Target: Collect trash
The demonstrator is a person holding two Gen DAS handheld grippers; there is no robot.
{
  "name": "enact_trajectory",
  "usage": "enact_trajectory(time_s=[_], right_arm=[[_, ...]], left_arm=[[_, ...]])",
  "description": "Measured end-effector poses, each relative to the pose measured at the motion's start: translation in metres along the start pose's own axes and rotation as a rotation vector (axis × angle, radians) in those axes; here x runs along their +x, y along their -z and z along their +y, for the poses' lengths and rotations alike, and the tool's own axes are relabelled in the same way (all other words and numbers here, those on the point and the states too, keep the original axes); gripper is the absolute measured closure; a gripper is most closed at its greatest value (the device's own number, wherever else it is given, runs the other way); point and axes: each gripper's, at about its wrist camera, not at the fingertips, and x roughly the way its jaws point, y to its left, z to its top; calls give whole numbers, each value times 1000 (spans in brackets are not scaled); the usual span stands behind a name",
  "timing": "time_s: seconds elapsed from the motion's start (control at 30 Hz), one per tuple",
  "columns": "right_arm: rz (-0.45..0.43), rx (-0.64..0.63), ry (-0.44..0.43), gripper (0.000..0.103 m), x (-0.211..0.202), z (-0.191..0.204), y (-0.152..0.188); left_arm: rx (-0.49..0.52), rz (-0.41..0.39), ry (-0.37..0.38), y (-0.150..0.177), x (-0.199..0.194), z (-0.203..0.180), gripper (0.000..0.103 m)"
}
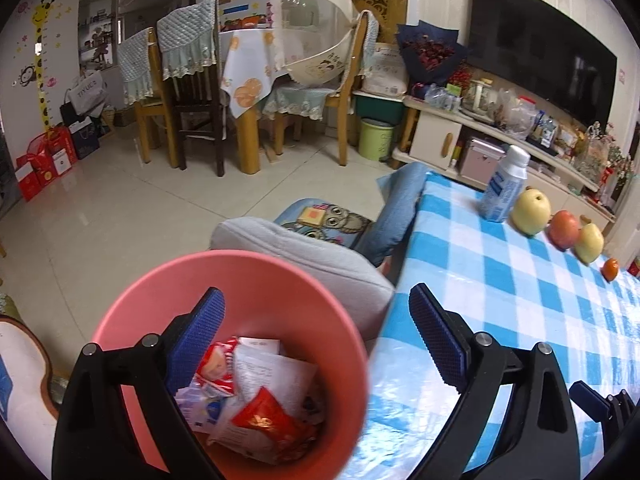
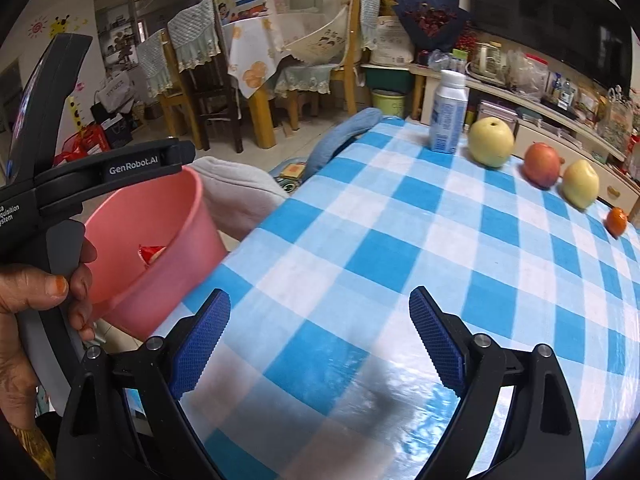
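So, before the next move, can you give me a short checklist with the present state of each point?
1. Left gripper empty, jaws wide apart: ok.
2. Right gripper empty, jaws wide apart: ok.
3. Pink bin beside the table edge, under the left gripper, wrappers inside with room above them: ok.
4. Loose trash left on the checked tablecloth: none visible in either view; the near edge is hidden, so cannot tell.
5. Bottle upright at the far edge; whether it is empty and counts as trash: cannot tell.
6. Fruit row beside the bottle, apart from both grippers: ok.
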Motion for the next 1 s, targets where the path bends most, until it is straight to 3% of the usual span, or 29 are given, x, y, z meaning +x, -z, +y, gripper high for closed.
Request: enact_trajectory(time_s=[1.0], right_arm=[[-71, 81, 175, 11, -48, -100, 37]], left_arm=[[171, -86, 144, 19, -15, -121, 5]])
